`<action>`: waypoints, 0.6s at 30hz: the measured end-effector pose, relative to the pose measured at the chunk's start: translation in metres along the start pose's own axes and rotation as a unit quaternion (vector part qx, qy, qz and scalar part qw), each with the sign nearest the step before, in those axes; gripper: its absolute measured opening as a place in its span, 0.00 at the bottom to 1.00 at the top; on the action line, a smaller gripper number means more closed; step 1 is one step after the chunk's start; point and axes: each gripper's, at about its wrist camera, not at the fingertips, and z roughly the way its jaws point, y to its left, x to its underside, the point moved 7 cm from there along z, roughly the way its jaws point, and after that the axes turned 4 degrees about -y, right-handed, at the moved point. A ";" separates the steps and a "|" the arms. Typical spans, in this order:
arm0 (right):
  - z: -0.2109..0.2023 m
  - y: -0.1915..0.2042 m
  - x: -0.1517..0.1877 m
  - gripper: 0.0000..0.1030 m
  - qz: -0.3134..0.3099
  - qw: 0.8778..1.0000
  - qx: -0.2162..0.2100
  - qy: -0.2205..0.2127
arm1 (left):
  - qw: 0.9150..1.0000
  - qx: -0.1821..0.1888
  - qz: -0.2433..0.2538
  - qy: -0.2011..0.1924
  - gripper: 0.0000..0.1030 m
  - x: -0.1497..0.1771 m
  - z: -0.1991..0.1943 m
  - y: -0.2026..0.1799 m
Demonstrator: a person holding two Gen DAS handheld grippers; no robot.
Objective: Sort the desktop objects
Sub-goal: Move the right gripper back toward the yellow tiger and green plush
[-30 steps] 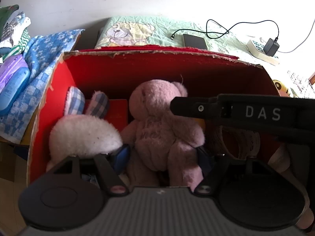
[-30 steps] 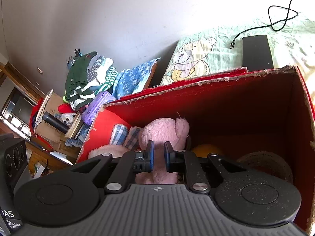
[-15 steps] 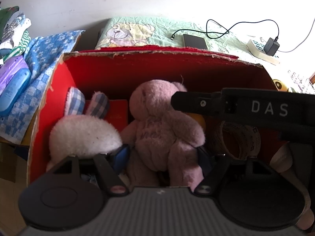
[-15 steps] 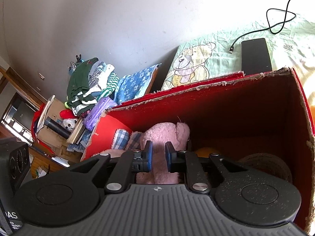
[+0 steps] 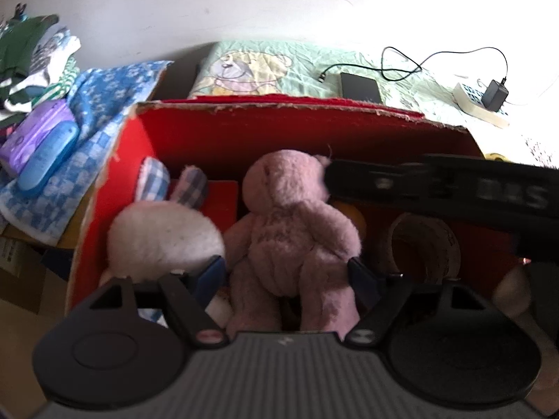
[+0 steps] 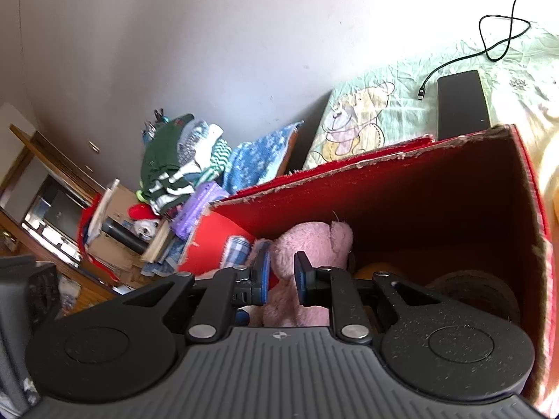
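Pink bear (image 5: pixel 290 230) upright in red box (image 5: pixel 132 160); head toward far wall

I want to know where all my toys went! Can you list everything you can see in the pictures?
pink teddy bear: 1, pink, middle of the box
bunny: 1, white with checked ears, left of the bear
tape roll: 1, brownish, right of the bear
round orange thing: 1, orange, behind the bear, mostly hidden
box: 1, red, holds the toys
phone: 1, black, on the green bedsheet
cable: 1, black, beside the phone
clothes pile: 1, green and striped, far left
left gripper: 1, black, open around the bear
right gripper: 1, black, slightly open above the box
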 end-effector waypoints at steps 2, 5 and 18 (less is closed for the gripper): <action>-0.014 -0.002 -0.004 0.18 0.008 1.000 -0.010 -0.012 | 1.000 -0.010 -0.006 -0.009 0.77 -0.002 -0.008 0.000; -0.041 -0.008 -0.009 0.18 0.020 0.999 -0.022 -0.032 | 0.999 -0.025 0.002 -0.034 0.78 -0.007 -0.026 -0.008; -0.171 -0.091 -0.019 0.19 0.062 0.992 0.025 -0.111 | 0.990 0.089 0.073 -0.077 0.82 -0.021 -0.055 -0.135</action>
